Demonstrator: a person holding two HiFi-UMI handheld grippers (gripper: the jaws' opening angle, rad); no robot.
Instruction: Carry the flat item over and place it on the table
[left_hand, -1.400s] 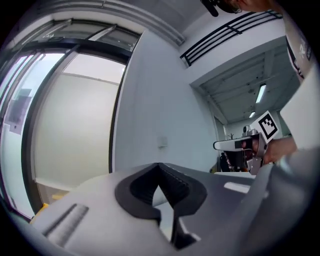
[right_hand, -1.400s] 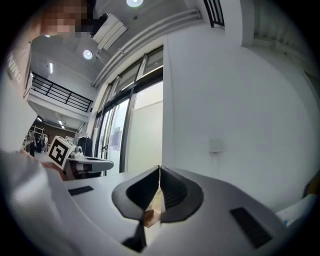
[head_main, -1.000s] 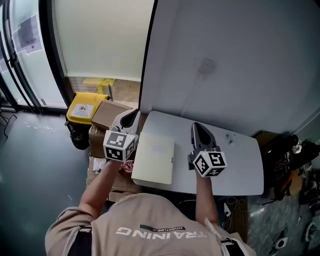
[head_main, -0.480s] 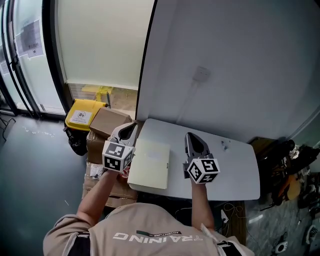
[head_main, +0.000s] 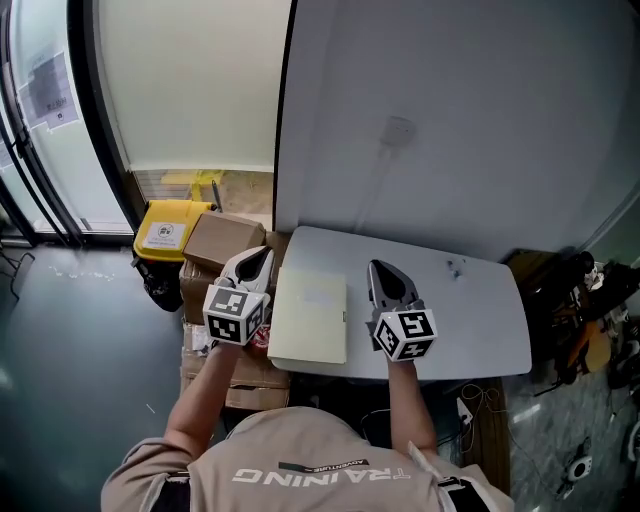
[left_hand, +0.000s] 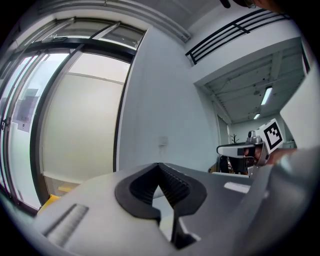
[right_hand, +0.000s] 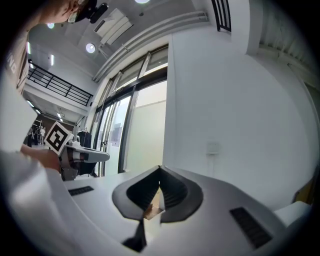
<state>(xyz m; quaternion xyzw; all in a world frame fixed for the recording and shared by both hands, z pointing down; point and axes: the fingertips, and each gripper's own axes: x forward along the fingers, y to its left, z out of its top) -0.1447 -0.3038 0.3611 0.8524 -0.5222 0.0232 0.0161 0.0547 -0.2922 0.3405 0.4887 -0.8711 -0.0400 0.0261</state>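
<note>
A flat cream item (head_main: 308, 316) lies on the left end of the white table (head_main: 470, 320), its near edge at the table's front. My left gripper (head_main: 262, 252) hangs just left of it, off the table's left edge, jaws shut on nothing. My right gripper (head_main: 378, 268) is above the table just right of the item, also shut and empty. The left gripper view has its shut jaws (left_hand: 160, 169) pointing at the grey wall, with the right gripper (left_hand: 250, 148) off to the side. Seen from the right gripper view, the jaws (right_hand: 160, 172) are closed and the left gripper (right_hand: 75, 155) is at the left.
A yellow bin (head_main: 168, 228) and cardboard boxes (head_main: 215, 238) stand left of the table, under my left arm. A wall socket (head_main: 398, 130) sits on the grey wall behind. Small bits (head_main: 455, 266) lie at the table's back. Cables and clutter (head_main: 590, 320) fill the floor at the right.
The head camera swayed a little. Both grippers stay shut on either side of the flat item, which rests in the same place on the table.
</note>
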